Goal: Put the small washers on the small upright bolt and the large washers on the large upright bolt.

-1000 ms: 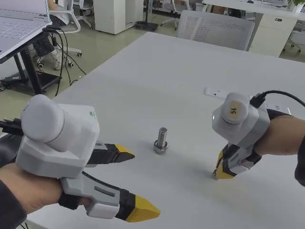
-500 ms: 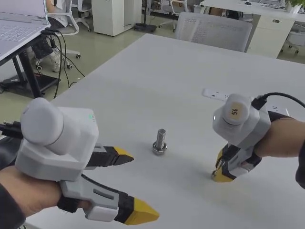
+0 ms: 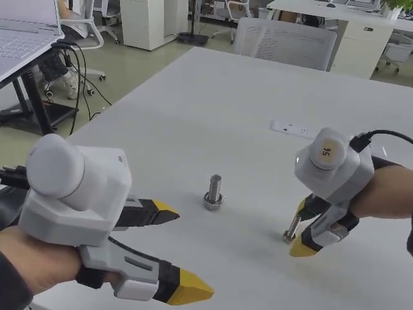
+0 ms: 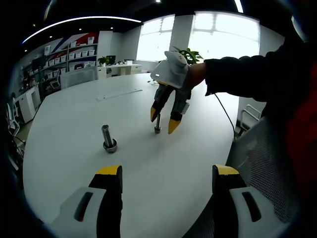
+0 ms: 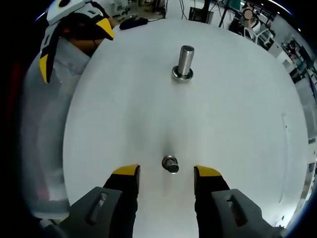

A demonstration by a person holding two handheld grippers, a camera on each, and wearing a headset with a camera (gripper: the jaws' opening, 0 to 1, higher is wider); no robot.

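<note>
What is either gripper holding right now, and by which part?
Nothing. Both grippers are open: the left gripper is empty, and the small bolt stands untouched between the right gripper's jaws.

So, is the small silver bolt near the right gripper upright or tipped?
Upright: the small silver bolt stands on its head, shaft pointing up.

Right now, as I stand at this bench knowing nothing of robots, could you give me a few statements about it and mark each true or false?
1. A large bolt and a small bolt stand upright on the table. True.
2. The right gripper has its jaws shut on the small bolt. False: the jaws are open, one on each side of it.
3. The left gripper holds the large bolt. False: it is open and apart from that bolt.
4. A white strip lies on the table beyond the bolts. True.
</note>
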